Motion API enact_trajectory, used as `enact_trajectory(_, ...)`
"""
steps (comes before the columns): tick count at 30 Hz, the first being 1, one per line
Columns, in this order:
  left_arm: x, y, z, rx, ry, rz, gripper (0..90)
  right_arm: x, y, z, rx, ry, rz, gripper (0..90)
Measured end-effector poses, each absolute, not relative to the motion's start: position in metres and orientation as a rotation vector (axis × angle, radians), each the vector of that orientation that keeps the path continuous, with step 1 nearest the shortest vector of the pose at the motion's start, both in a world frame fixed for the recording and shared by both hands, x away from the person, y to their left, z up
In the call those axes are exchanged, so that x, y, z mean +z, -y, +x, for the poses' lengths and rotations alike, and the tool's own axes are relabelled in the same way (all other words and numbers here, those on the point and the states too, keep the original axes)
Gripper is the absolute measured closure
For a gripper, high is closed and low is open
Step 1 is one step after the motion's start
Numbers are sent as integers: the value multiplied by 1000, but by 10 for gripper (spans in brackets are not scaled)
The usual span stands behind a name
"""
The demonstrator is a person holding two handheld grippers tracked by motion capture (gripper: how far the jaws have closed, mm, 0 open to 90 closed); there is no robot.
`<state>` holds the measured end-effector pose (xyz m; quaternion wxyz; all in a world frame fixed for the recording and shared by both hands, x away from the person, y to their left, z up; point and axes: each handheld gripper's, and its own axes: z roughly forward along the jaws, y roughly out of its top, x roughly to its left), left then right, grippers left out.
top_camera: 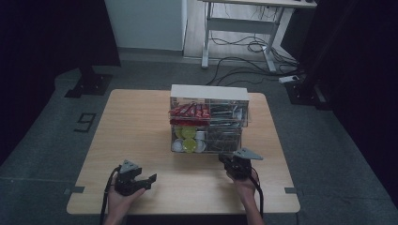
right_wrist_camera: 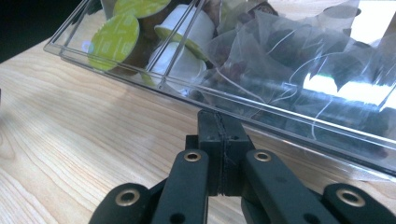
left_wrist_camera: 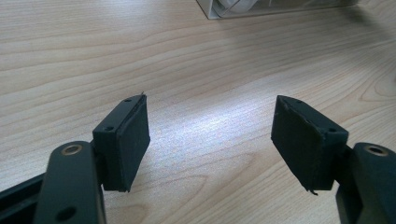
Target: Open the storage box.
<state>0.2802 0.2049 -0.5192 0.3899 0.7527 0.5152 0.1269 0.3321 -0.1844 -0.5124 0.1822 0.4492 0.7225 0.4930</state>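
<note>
The desk (top_camera: 141,136) is seen from above and behind the person's side in the high view, looking forward and down, far enough back that the floor around it is caught too. The left gripper view is taken low over bare wood, along the left gripper (left_wrist_camera: 210,135). The right gripper view is set right up against the clear organizer (right_wrist_camera: 280,126), looking along the right gripper (right_wrist_camera: 219,135). That organizer (top_camera: 209,124) is shared with the high view; a corner of it gets caught by the left one too.
</note>
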Motion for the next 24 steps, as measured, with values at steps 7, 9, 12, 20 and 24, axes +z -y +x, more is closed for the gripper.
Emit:
enact_trajectory(7,-519,-204,279,321,-1307,1911,281,-508,189,330,1412,-2001,1281,885)
enact_trajectory(9,-519,-203,279,324,-1306,1912,282,-506,190,330,1421,-1991,1281,885)
enact_trajectory(12,-520,-202,280,320,-1303,1918,282,-504,192,329,1432,-1976,1279,885)
enact_trajectory(20,-520,-200,279,324,-1303,1925,282,-497,199,329,1455,-1927,1284,885)
enact_trajectory(24,-520,-202,280,328,-1309,1922,281,-494,202,331,1470,-1907,1291,885)
